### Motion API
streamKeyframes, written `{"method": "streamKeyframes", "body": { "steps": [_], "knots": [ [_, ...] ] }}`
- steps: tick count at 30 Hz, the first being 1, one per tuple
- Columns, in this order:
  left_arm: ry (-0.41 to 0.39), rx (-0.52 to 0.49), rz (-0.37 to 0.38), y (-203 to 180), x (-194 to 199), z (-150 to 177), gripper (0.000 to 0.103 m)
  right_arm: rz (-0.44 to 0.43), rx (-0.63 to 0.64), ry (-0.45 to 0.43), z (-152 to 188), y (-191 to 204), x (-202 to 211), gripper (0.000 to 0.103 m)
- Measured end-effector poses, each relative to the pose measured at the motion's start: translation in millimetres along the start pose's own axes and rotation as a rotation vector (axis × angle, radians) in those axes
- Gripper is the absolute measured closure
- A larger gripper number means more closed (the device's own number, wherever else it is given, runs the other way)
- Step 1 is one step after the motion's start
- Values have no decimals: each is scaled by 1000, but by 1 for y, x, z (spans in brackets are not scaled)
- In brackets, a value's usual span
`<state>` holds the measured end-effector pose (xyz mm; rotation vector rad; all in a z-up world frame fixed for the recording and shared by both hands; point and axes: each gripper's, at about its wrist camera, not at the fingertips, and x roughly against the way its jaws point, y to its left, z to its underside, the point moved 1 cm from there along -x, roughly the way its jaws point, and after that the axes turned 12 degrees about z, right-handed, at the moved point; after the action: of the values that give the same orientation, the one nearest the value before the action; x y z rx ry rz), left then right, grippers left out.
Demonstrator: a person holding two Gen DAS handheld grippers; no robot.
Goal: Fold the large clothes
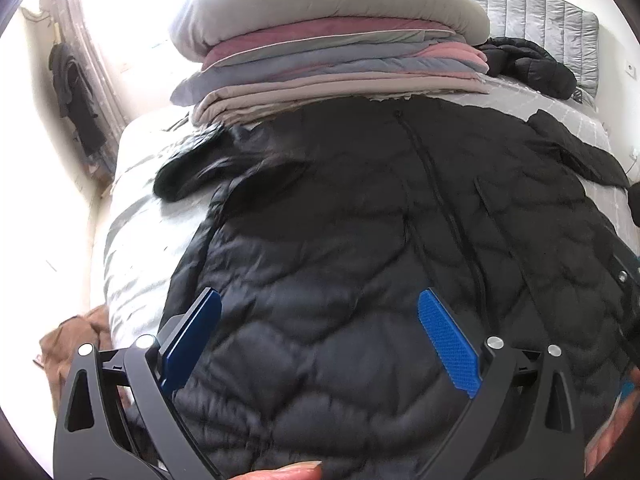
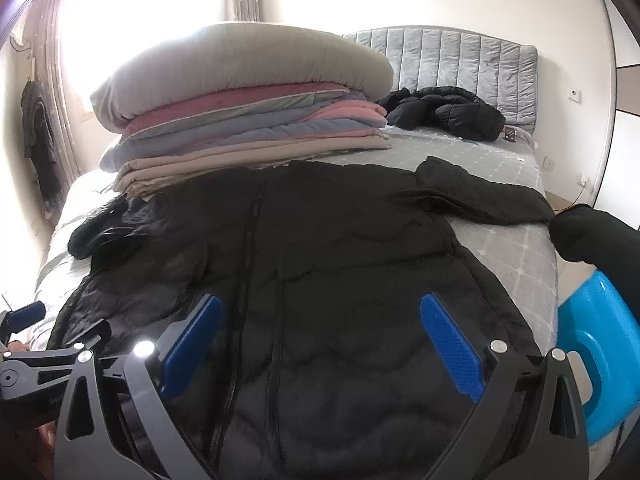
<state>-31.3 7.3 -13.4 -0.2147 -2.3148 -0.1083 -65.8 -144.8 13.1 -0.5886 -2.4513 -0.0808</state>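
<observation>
A black quilted down coat lies spread flat, front side up, across the near part of a bed with a grey grid-pattern cover; its zipper runs away from the cameras toward the far edge. One sleeve extends out to the right over the cover; the other sleeve lies bunched at the left. The left gripper hovers over the near portion of the coat with its blue-padded fingers spread wide and nothing between them. The right gripper is likewise wide open and holds nothing, positioned above the coat's near portion just right of the zipper. Beyond the coat, a stack of folded blankets topped by a thick grey quilt rests on the bed. A second black puffer jacket lies crumpled beside the stack, in front of the grey padded headboard. A blue plastic object sits at the right edge of the right wrist view.
</observation>
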Motion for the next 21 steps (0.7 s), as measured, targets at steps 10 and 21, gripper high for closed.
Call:
{"method": "streamKeyframes", "body": {
  "steps": [10,21],
  "knots": [
    [-23,17,49,-8,38,10,8,14,3,-25,5,-15,39,7],
    [36,83,27,8,-17,-35,8,-24,-42,173,-19,1,-49,7]
  ]
}}
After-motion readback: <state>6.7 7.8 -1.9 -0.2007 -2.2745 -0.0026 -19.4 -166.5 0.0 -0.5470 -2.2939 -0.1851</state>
